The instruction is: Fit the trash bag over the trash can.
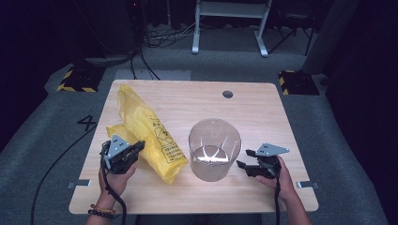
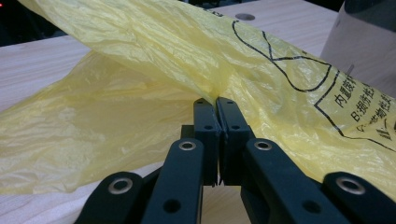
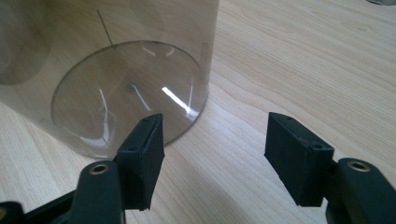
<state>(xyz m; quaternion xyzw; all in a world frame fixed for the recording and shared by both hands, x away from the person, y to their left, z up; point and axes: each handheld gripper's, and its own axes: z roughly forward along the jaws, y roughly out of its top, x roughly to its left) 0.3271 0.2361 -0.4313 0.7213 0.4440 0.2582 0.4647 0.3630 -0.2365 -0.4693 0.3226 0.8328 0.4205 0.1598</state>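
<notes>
Plastic bag (image 2: 140, 93), thin and limp, is pinched in the left claw (image 2: 217, 103); it probably slips unless gripped by a gathered fold. Right claw (image 3: 212, 140) stands wide and empty, the clear bin (image 3: 116, 70) just ahead of it on the desk (image 3: 303, 60).

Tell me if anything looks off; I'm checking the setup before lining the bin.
Nothing stands out. The clear bin stands upright and intact, and the yellow bag lies crumpled beside it, pinched by the left gripper.

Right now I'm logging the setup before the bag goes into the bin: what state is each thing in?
Yellow bag: empty, crumpled, lying on the table, pinched.
Clear bin: upright, empty, unlined.
Left tongs: shut on the yellow bag.
Right tongs: open, holding nothing, beside the clear bin.
</notes>
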